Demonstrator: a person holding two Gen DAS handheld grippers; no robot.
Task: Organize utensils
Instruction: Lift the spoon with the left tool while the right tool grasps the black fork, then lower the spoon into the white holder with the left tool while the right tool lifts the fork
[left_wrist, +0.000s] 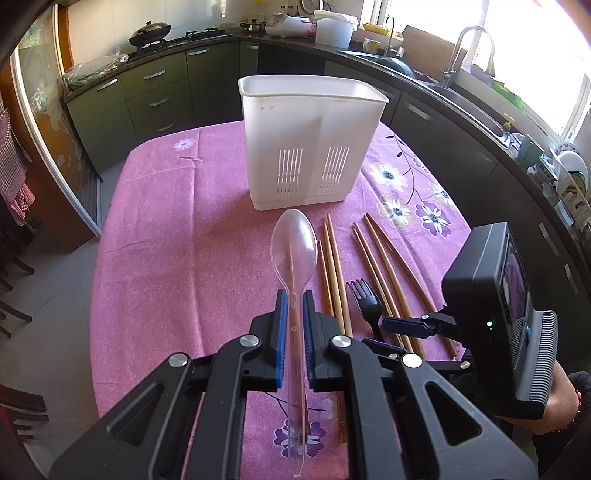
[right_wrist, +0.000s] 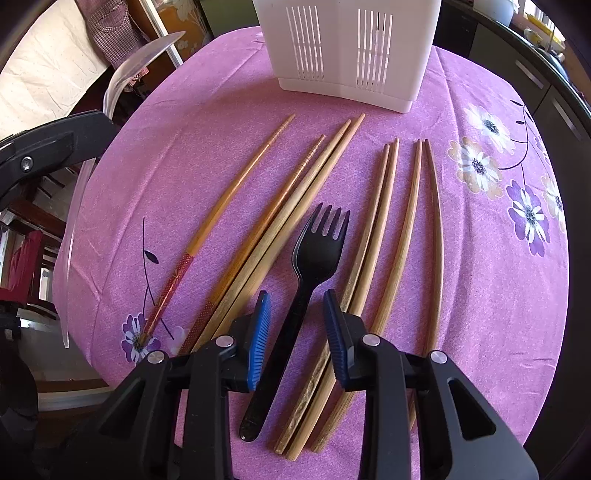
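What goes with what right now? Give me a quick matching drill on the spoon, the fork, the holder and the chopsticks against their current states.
Things:
1. clear plastic spoon
2. black plastic fork
3. white utensil holder
4. wooden chopsticks

States:
A. lying flat on the cloth, between blue pads that do not yet press on it
B. standing upright at the far side of the table
C. clamped by its handle, bowl pointing forward
D. lying in loose pairs on both sides of the fork

Pairs: 1-C (left gripper), 2-A (right gripper), 3-B, 4-D
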